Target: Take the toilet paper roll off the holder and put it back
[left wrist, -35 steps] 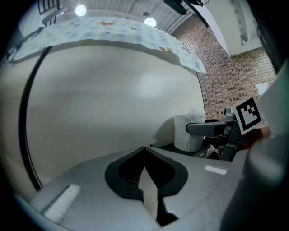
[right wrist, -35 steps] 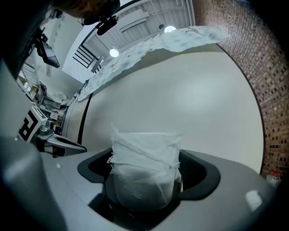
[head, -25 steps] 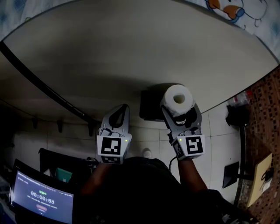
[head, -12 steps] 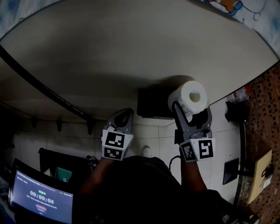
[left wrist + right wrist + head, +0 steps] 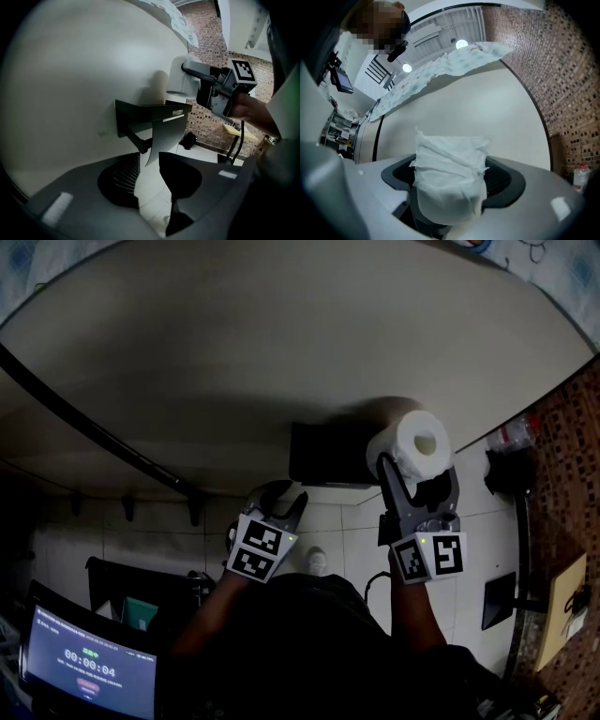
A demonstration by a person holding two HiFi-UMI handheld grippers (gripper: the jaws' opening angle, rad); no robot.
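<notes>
Head view, far left: lit screen (image 5: pixel 88 667) in the lower corner, showing a timer. A black rail (image 5: pixel 94 432) ran slantwise across the pale wall (image 5: pixel 234 352) above it.

Left gripper (image 5: pixel 278 496): held below the black holder (image 5: pixel 323 454) and clear of it. Jaws were opening, with nothing between them. The left gripper view showed only pale floor tiles and the holder's hanging front plate through the gap. No contact with holder or roll.

Holder: fixed to the pale wall, flat top shelf with a bracket arm underneath, as seen in the left gripper view. No roll sat on it.

Toilet paper roll (image 5: pixel 417 442): off the holder, carried at the holder's right end, close to the wall. Core hole faced the head camera. The left gripper view put the roll just above the shelf's right corner; could not tell whether the two touched. Outer wrap was loose and crumpled, with a ragged torn edge on top.

Right gripper (image 5: pixel 418 486): clamped on the roll, one jaw on each side of the paper body, pads pressed into the wrap. A hand held it from behind.

Far right: brick-patterned wall (image 5: pixel 562 484)
</notes>
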